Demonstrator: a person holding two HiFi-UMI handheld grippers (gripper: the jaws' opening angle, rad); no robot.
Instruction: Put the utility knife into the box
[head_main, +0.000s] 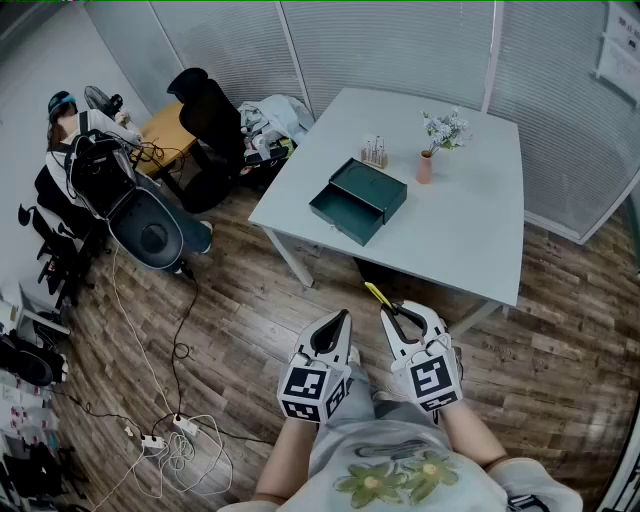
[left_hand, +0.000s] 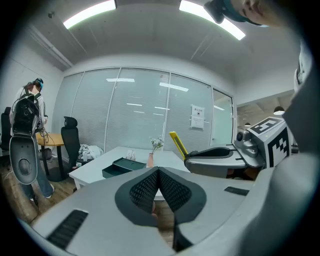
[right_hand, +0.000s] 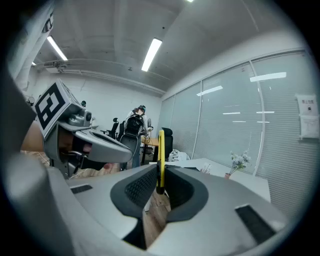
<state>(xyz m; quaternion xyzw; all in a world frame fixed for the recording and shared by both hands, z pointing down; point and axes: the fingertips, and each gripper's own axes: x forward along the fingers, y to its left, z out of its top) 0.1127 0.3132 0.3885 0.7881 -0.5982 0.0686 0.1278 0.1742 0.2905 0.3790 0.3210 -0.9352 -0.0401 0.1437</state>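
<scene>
A yellow utility knife (head_main: 379, 296) sticks up out of my right gripper (head_main: 398, 318), whose jaws are shut on it; in the right gripper view the knife (right_hand: 161, 161) stands upright between the pads. It also shows as a yellow strip (left_hand: 177, 144) in the left gripper view. My left gripper (head_main: 335, 328) is shut and holds nothing, its tips meeting (left_hand: 157, 173). Both grippers hang over the wood floor, short of the white table (head_main: 470, 230). The dark green box (head_main: 357, 200) lies open on the table's near left part, its tray pulled out toward me.
A pink vase with flowers (head_main: 428, 160) and a small rack of bottles (head_main: 375, 152) stand behind the box. A black office chair (head_main: 210, 125), a desk, a person with a backpack rig (head_main: 90, 150) and floor cables (head_main: 175, 430) are to the left. Glass partitions close the back.
</scene>
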